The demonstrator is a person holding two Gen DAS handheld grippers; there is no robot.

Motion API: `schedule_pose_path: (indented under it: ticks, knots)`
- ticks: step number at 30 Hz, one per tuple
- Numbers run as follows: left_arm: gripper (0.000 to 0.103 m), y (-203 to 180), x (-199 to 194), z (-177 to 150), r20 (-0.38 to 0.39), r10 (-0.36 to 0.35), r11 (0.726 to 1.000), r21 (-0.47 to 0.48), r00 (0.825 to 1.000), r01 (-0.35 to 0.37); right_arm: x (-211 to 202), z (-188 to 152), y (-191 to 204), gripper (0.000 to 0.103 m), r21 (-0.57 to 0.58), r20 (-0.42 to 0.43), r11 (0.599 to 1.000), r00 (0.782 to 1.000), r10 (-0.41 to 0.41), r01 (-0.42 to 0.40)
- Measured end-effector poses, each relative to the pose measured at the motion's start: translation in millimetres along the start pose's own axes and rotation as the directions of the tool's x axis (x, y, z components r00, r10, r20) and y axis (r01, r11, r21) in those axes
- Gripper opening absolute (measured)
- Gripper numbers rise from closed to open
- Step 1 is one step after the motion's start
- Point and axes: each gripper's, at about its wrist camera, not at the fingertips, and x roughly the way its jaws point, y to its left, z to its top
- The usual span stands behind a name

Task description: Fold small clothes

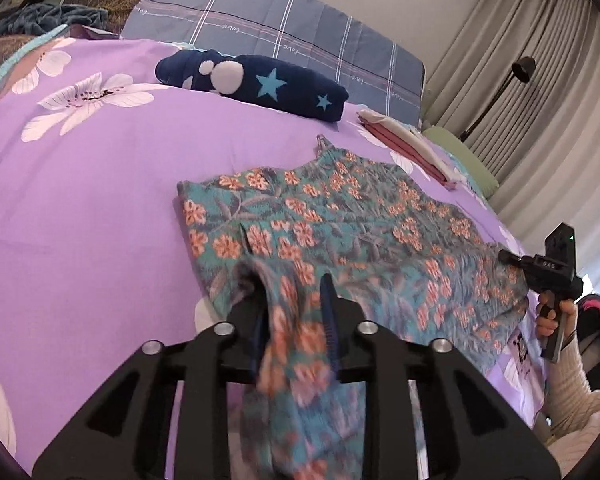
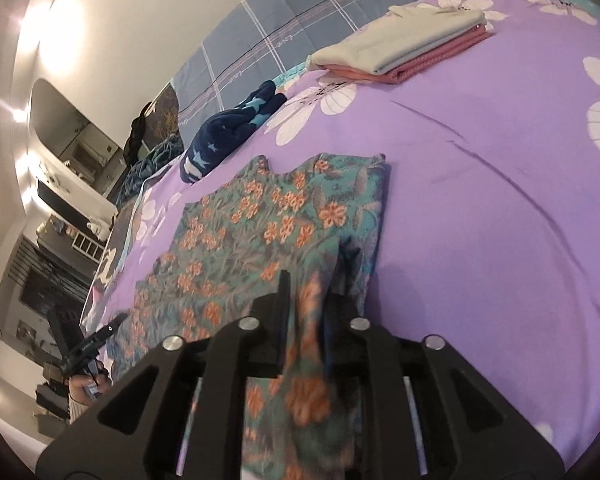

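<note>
Both tongs are clamped on the dress (image 1: 340, 216) hem: left tongs (image 1: 294, 304), right tongs (image 2: 312, 292). Its length runs straight ahead of them toward the straps, ready to fold forward.

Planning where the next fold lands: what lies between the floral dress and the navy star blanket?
Only bare purple bedsheet separates the floral dress from the navy star blanket; the left wrist view shows it best.
</note>
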Motion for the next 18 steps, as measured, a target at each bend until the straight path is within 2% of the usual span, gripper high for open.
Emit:
schedule_pose_path:
  ticks: [8,10,12,13,18]
  knots:
    - [0.026,-10.1,-29.6,-28.4,-0.015,-0.021,1.0,-0.002,1.0,0.021,-35.1,-32.1,-0.9,0.017,-0.005,-0.001,1.0,1.0,-0.022,0.022]
    - [0.026,-14.6,-31.2,-34.0,-0.032,-0.014,1.0,0.023,0.999,0.015,-39.7,-36.9,0.9,0.013,-0.017,0.004,0.999,1.0,-0.031,0.031]
    - [0.017,-20.8,-30.2,-37.2,-0.043,-0.007,0.999,0.054,0.999,0.01,-41.2,-38.3,3.5,0.009,-0.023,0.005,0.999,0.999,-0.035,0.035]
    - [0.009,-23.8,-29.5,-37.7,-0.046,-0.012,0.998,0.066,0.999,0.015,-43.0,-38.1,4.8,0.008,-0.023,0.006,0.999,1.0,-0.03,0.03]
    - [0.006,-43.8,-36.9,-31.0,-0.013,-0.017,0.99,0.138,1.0,0.018,-53.4,-29.4,20.6,0.007,-0.051,0.045,0.998,0.999,0.024,-0.022]
